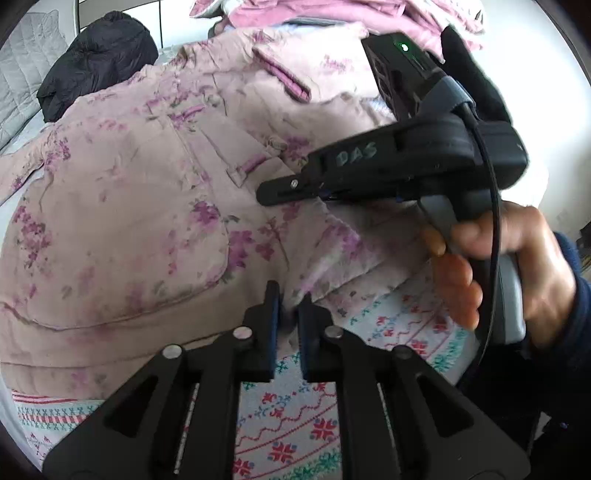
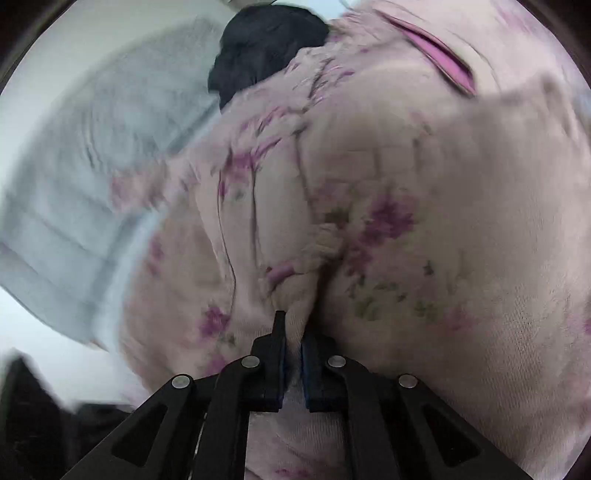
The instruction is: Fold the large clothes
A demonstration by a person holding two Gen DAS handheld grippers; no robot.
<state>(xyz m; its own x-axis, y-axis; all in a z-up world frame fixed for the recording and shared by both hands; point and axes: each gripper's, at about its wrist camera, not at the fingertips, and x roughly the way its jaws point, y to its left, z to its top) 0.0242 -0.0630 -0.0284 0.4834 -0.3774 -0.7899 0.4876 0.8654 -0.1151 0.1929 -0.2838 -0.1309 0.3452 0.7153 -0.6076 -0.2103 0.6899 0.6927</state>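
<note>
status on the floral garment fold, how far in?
Early. Done: the floral garment lies spread on the patterned cover. In hand: both grippers are pinched on its near edge, the left hand-held gripper at the hem and the right hand-held gripper on a bunched pleat. Left: no fold looks laid yet; the pink pile behind looks unfolded.
</note>
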